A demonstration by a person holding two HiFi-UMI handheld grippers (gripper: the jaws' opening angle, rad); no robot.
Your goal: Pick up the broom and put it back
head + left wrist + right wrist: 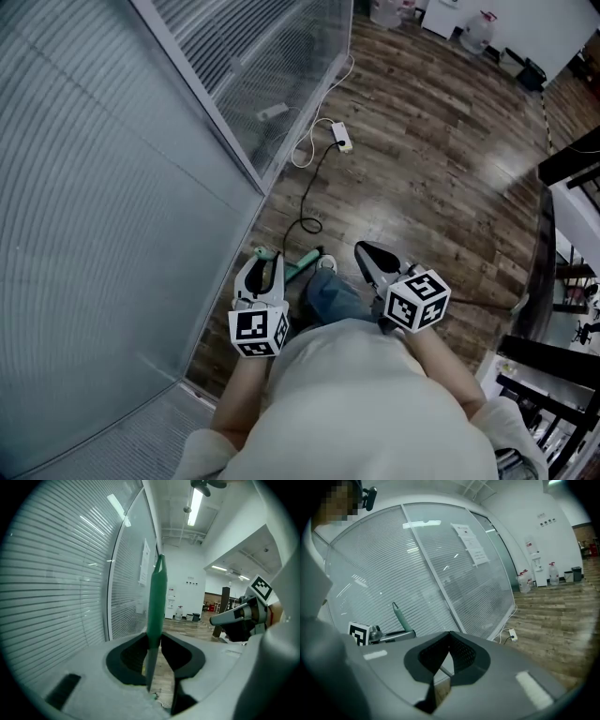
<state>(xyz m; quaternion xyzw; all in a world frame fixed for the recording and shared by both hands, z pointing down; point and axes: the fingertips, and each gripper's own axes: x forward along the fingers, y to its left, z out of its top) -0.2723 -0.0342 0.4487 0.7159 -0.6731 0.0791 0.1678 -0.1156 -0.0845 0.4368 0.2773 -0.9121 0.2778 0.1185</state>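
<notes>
— Where does the broom lie from my grippers?

— The glass partition fills my left and the wooden floor runs ahead. The broom sits in my left gripper, pads clamped on it. Its green length stands upright through the jaws, close by the partition. I can't see its head.

— And my right?

— My right gripper is near it, jaws closed on nothing. I reckon the left carries it alone. A cable and power strip lie ahead, so I'd steer clear of them.
</notes>
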